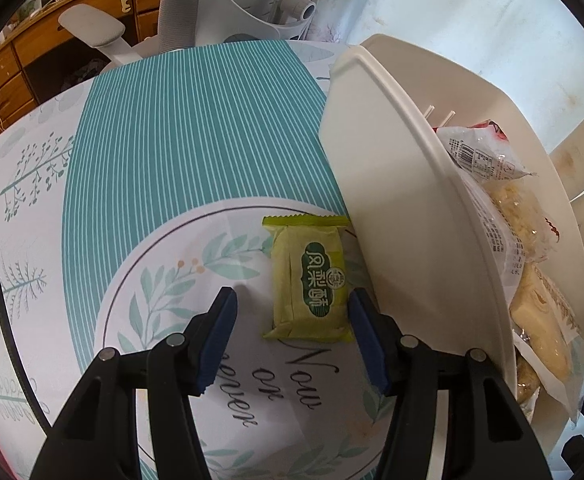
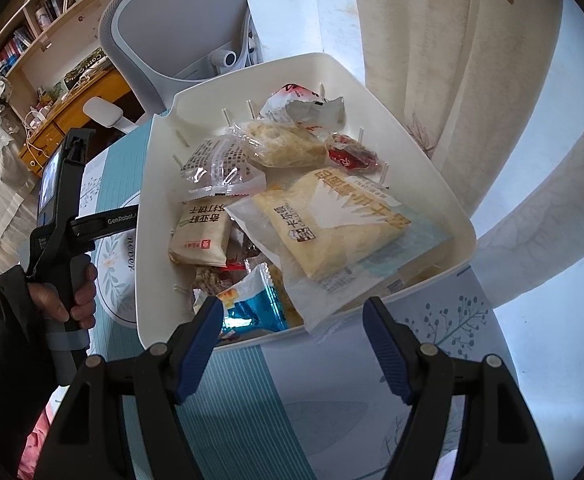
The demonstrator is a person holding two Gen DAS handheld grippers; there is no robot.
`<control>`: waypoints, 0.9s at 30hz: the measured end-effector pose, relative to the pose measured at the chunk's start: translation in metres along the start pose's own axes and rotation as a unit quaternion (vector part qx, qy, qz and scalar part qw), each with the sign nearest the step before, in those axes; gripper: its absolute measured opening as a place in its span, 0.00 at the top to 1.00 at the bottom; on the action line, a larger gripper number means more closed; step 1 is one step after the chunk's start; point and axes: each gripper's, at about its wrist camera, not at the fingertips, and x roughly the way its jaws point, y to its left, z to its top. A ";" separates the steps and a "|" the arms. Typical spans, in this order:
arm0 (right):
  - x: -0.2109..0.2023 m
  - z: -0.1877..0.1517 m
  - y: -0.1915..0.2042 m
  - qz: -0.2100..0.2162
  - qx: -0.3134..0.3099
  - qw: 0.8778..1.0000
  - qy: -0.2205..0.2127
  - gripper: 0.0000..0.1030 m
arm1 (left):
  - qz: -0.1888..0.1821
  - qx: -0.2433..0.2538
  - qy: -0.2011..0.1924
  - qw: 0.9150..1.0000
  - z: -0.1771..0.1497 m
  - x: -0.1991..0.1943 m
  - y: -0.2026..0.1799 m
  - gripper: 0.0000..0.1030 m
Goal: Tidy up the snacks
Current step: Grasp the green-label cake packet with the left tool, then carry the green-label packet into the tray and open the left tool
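Snacks already fill the white bin (image 2: 432, 184) at upper right, while my left claw (image 1: 292, 312), apart, brackets the last green packet (image 1: 310, 280) on the tabletop (image 1: 196, 128); right claw (image 2: 292, 328) gapes empty.

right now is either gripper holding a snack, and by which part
Nothing is held. The left gripper brackets the green snack packet on the tablecloth, pads not gripping. The right gripper hangs open before the tray.
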 end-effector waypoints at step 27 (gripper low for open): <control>-0.016 -0.012 0.012 -0.007 0.038 0.999 -0.023 0.30 | 0.008 -0.034 0.052 0.998 -0.018 -0.014 0.030 0.65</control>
